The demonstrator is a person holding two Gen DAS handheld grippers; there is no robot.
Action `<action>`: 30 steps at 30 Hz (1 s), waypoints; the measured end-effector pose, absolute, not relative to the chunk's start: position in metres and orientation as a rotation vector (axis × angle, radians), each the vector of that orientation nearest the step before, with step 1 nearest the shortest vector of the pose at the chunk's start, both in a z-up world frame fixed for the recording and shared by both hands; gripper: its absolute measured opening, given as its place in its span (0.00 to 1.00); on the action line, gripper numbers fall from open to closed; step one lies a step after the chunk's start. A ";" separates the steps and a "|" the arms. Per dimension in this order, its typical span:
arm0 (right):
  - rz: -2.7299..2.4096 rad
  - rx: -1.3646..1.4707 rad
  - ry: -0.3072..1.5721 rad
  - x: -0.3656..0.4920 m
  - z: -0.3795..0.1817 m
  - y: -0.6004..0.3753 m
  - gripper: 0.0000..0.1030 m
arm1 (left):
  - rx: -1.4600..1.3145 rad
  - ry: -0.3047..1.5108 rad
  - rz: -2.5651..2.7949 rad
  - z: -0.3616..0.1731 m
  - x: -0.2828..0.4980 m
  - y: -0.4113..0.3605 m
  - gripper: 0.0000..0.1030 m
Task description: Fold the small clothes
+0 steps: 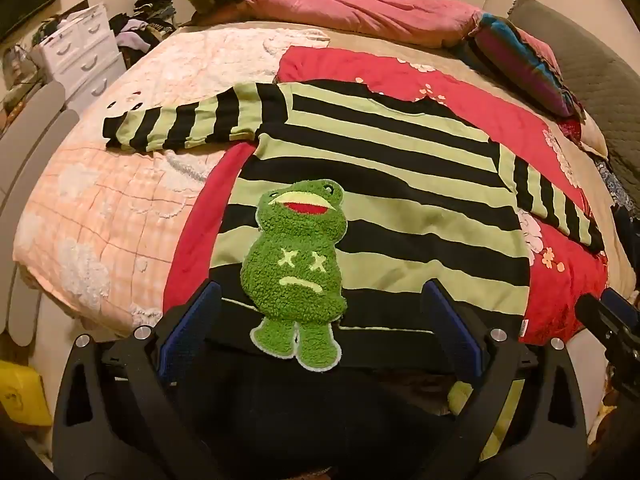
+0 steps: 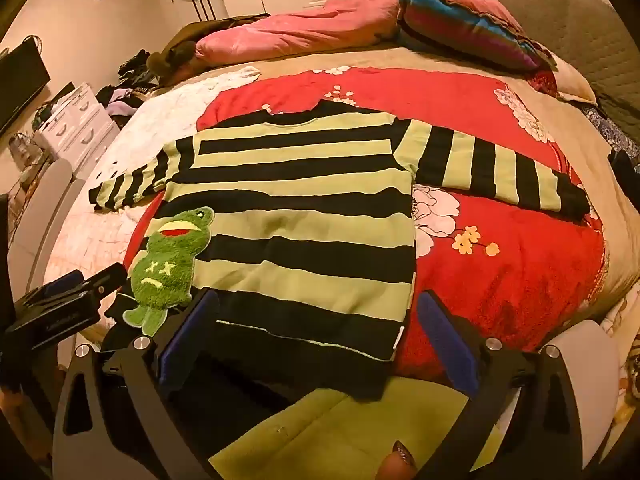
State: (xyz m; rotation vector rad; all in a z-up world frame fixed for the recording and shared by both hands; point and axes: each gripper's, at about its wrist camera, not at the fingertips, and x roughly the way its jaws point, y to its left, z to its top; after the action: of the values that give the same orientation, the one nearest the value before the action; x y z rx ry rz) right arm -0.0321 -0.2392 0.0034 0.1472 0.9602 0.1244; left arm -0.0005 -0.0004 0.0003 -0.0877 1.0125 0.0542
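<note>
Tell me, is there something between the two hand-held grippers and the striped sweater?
Nothing visible. The sweater lies flat on the bed. The left hand-held gripper and the right hand-held gripper are both open right over its hem. Only its own frog patch is there.

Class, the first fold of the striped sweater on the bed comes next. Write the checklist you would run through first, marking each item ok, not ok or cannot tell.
1. Sweater lies flat, front up: ok.
2. Both sleeves spread out sideways: ok.
3. Left gripper open over the hem: ok.
4. Right gripper open at the hem corner: ok.
5. Frog patch lies smooth: ok.
6. Hem free of what lies under it: cannot tell.
</note>
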 end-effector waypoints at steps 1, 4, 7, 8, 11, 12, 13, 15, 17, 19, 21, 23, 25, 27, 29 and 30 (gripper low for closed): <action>0.123 0.145 0.959 -0.033 0.003 -0.238 0.96 | -0.086 1.019 0.050 0.000 0.000 -0.001 0.91; 0.125 0.143 0.961 -0.036 0.007 -0.236 0.96 | -0.081 1.021 0.044 -0.001 0.001 -0.002 0.91; 0.123 0.151 0.970 -0.036 0.007 -0.236 0.96 | -0.070 1.017 0.042 0.004 0.002 -0.006 0.91; 0.125 0.154 0.974 -0.035 0.007 -0.237 0.96 | -0.066 1.018 0.041 0.004 0.003 -0.007 0.91; 0.134 0.127 0.964 -0.039 0.006 -0.232 0.96 | -0.066 1.020 0.041 0.006 0.004 -0.008 0.91; 0.134 0.126 0.965 -0.038 0.006 -0.232 0.96 | -0.068 1.017 0.040 0.006 0.003 -0.008 0.91; 0.134 0.126 0.965 -0.038 0.007 -0.232 0.96 | -0.065 1.013 0.040 0.004 0.001 -0.009 0.91; 0.136 0.125 0.965 -0.038 0.008 -0.232 0.96 | -0.062 1.008 0.038 0.001 -0.002 -0.009 0.91; 0.145 0.118 0.964 -0.037 0.006 -0.232 0.96 | -0.064 1.010 0.035 0.000 -0.002 -0.010 0.91; 0.146 0.113 0.962 -0.038 0.006 -0.231 0.96 | -0.061 1.009 0.036 0.000 -0.002 -0.010 0.91; 0.147 0.111 0.962 -0.037 0.005 -0.231 0.96 | -0.059 1.009 0.037 0.000 -0.002 -0.010 0.91; 0.143 0.112 0.963 -0.039 0.006 -0.230 0.96 | -0.060 1.009 0.040 0.001 -0.002 -0.010 0.91; 0.143 0.115 0.965 -0.039 0.006 -0.230 0.96 | -0.059 1.008 0.040 0.001 -0.002 -0.010 0.91; 0.143 0.116 0.967 -0.039 0.005 -0.230 0.96 | -0.062 1.011 0.044 0.001 -0.001 -0.009 0.91; 0.144 0.117 0.970 -0.038 0.005 -0.231 0.96 | -0.061 1.010 0.045 0.001 -0.002 -0.008 0.91; 0.144 0.117 0.970 -0.038 0.005 -0.231 0.96 | -0.060 1.010 0.047 0.001 -0.002 -0.008 0.91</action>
State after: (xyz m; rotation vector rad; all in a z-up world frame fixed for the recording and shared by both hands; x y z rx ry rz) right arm -0.0384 -0.2307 0.0051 0.1167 0.9703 0.1441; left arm -0.0016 -0.0080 0.0009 -0.0600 1.0103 0.0471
